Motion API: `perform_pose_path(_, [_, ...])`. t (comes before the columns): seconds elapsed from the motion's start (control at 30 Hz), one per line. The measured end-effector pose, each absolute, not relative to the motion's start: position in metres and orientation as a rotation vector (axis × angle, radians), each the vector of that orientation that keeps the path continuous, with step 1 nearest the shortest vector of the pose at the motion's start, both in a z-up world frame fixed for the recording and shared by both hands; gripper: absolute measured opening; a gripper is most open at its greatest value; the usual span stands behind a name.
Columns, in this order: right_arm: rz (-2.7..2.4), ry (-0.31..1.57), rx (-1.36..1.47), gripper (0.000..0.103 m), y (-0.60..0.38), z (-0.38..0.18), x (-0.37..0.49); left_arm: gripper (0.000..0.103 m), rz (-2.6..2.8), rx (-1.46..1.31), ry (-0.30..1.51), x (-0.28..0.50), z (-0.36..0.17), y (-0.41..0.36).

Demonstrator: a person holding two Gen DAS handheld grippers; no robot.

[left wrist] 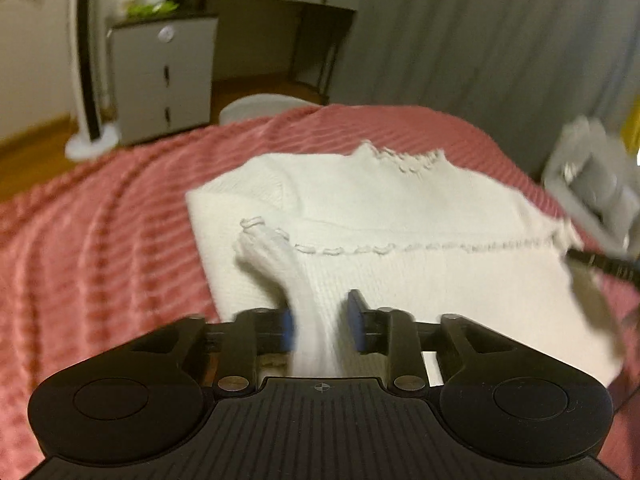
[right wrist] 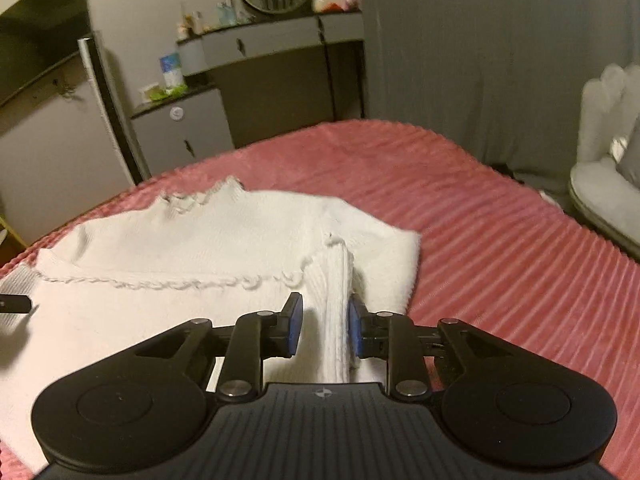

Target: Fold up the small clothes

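On the pink bedspread [left wrist: 100, 240] lies the white top [left wrist: 400, 208], its trimmed hem [left wrist: 400, 247] running side to side. Left gripper [left wrist: 320, 320], jaws apart, cloth bunched between them, unclamped, at the left corner. Right gripper [right wrist: 324, 324], jaws parted too, straddles the right corner's ridge. Each sits at its own end, neckline [right wrist: 200, 200] straight ahead.

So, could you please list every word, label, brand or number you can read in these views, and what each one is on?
No text can be read in either view.
Blue-and-white bottle on the cabinet: its label is too blurred to read.
Round sticker on the cabinet door: too small to make out.
Crosshair mark on the right claw body: a symbol only, no letters.
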State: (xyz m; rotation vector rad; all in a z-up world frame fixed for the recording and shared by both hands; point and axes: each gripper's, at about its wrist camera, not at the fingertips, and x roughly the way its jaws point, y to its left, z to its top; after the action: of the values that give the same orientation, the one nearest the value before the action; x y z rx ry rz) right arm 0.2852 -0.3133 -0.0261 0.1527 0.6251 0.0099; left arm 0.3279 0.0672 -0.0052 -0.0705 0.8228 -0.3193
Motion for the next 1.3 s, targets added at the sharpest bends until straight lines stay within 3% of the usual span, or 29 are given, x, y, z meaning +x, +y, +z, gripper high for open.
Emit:
perform_pose_path(0.03, [0.010,0.619,0.129,0.007,-0.311,-0.024,0.283,0.010,-0.322,-0.054,0.823,0.327,-0.002,0.066])
perform_pose_path(0.3, [-0.035,0.510,0.024,0.006,-0.296,0.003,0.286,0.010,-0.265,0.039,0.668,0.340,0.048,0.061])
perform_pose_path(0.57, [-0.189,0.409,-0.062,0.006,-0.287,0.022,0.356,0.010,-0.115,0.123,0.550,0.402,0.057,0.038])
perform_pose_path(0.63, [-0.245,0.390,-0.048,0.007,-0.290,0.021,0.370,0.017,-0.036,0.140,0.547,0.418,0.046,0.032])
perform_pose_path(0.67, [-0.262,0.380,-0.032,0.012,-0.292,0.019,0.373,0.030,-0.011,0.150,0.560,0.424,0.038,0.029])
perform_pose_path(0.7, [-0.285,0.386,-0.020,0.017,-0.295,0.014,0.374,0.050,0.010,0.164,0.607,0.430,0.028,0.027])
perform_pose_path(0.83, [-0.268,0.489,0.084,0.019,-0.306,-0.008,0.335,0.049,-0.088,0.078,0.718,0.404,0.007,0.042])
perform_pose_path(0.9, [-0.202,0.493,0.080,0.022,-0.303,-0.016,0.292,0.057,-0.125,0.036,0.734,0.374,0.001,0.049])
perform_pose_path(0.97, [-0.164,0.504,0.110,0.040,-0.305,-0.025,0.253,0.057,-0.166,0.019,0.776,0.346,-0.004,0.055])
perform_pose_path(1.1, [-0.102,0.523,0.157,0.047,-0.310,-0.041,0.205,0.065,-0.203,-0.006,0.800,0.301,-0.013,0.060])
perform_pose_path(1.2, [-0.093,0.569,0.172,0.047,-0.307,-0.049,0.199,0.063,-0.197,-0.010,0.837,0.295,-0.014,0.056])
perform_pose_path(1.3, [-0.066,0.586,0.165,0.036,-0.296,-0.047,0.203,0.052,-0.178,-0.023,0.891,0.295,-0.017,0.052])
